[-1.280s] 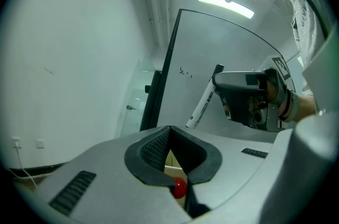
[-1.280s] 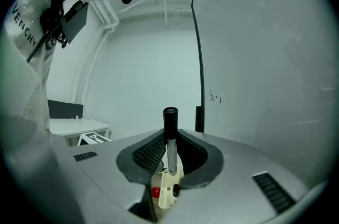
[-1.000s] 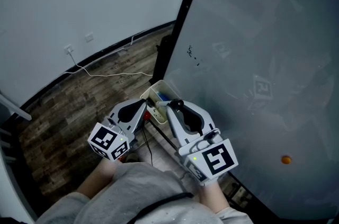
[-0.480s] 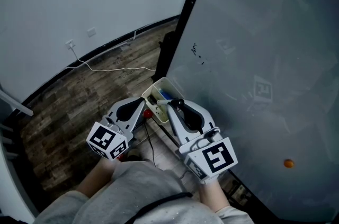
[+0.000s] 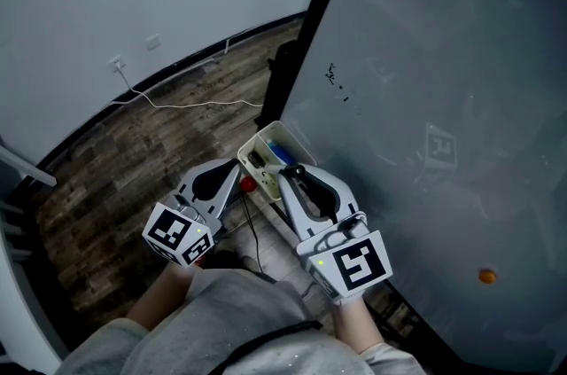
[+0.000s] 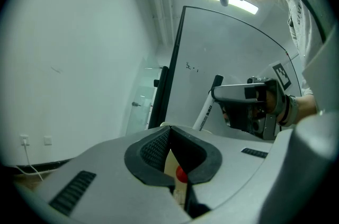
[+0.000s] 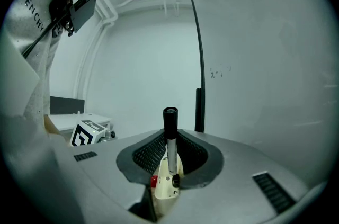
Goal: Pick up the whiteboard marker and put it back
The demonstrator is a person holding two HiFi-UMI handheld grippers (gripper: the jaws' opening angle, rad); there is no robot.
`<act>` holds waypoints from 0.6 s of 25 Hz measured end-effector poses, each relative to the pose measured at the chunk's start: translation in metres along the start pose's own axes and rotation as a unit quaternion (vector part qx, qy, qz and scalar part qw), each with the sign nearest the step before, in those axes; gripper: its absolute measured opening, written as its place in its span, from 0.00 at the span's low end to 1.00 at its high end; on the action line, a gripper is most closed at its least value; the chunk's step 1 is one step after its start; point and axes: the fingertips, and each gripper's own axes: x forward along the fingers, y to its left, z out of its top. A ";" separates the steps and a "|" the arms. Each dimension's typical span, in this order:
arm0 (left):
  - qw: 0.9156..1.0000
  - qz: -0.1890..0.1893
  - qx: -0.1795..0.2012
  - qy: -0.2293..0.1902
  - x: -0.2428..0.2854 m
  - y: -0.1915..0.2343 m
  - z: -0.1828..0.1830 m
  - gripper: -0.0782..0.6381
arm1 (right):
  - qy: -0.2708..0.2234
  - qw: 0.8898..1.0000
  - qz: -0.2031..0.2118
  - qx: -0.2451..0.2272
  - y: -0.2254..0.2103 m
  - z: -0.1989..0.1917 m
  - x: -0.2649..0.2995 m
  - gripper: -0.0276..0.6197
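Observation:
My right gripper (image 5: pixel 287 175) is shut on the whiteboard marker (image 7: pixel 170 151), a white barrel with a black cap that stands upright between the pads. In the left gripper view the marker (image 6: pixel 207 106) leans out of the right gripper (image 6: pixel 249 95) against the whiteboard. A cream tray (image 5: pixel 284 134) hangs at the whiteboard's lower edge, just beyond both grippers, with a blue item (image 5: pixel 279 155) inside. My left gripper (image 5: pixel 236 176) sits shut and empty beside the tray's near left end. Between its pads (image 6: pixel 157 146) a red object (image 6: pixel 181 175) shows.
The grey whiteboard (image 5: pixel 425 98) fills the right side, with a black frame post (image 5: pixel 303 36) and an orange magnet (image 5: pixel 486 276). A white cable (image 5: pixel 177 105) lies on the wooden floor, leading to a wall socket (image 5: pixel 115 61). A red object (image 5: pixel 249 183) sits below the tray.
The head view has shifted a little, so the tray sits slightly higher in the picture. Both grippers stay close to the tray, the right one still holding the marker.

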 end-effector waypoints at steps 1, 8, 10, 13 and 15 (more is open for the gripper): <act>1.000 0.001 0.000 0.001 0.000 0.001 -0.002 0.12 | -0.003 1.000 0.002 0.000 0.001 -0.001 0.001 0.16; 1.000 0.014 -0.005 0.008 -0.003 0.006 -0.010 0.12 | 0.003 1.000 0.002 0.010 -0.002 -0.015 0.006 0.16; 1.000 0.016 -0.007 0.010 -0.004 0.007 -0.012 0.12 | 0.010 1.000 0.005 0.014 0.000 -0.017 0.007 0.16; 1.000 0.018 -0.009 0.014 -0.001 0.008 -0.018 0.12 | 0.016 1.000 0.003 0.016 -0.003 -0.024 0.008 0.16; 1.000 0.020 -0.011 0.016 0.000 0.009 -0.022 0.12 | 0.019 1.000 0.003 0.020 -0.005 -0.029 0.009 0.16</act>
